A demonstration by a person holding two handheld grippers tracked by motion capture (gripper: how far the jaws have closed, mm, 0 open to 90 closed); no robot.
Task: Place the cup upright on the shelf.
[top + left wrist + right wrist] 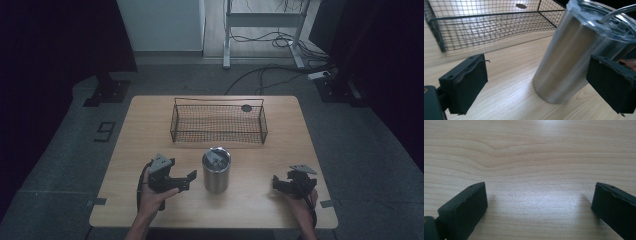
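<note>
Cup (216,171) approached by left claw (186,179), spread wide.
Right claw (276,183) was held open over bare tabletop (150,125); closing around the cup was judged next.

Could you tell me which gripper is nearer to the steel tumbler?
Left. The left gripper sits open just beside the steel tumbler, to its left; the right gripper rests open farther off to its right.

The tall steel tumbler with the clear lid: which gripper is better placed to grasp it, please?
Left. The left gripper is open beside the tall steel tumbler, jaws aimed at its wall. The right gripper is open farther off, facing bare wooden table.
</note>
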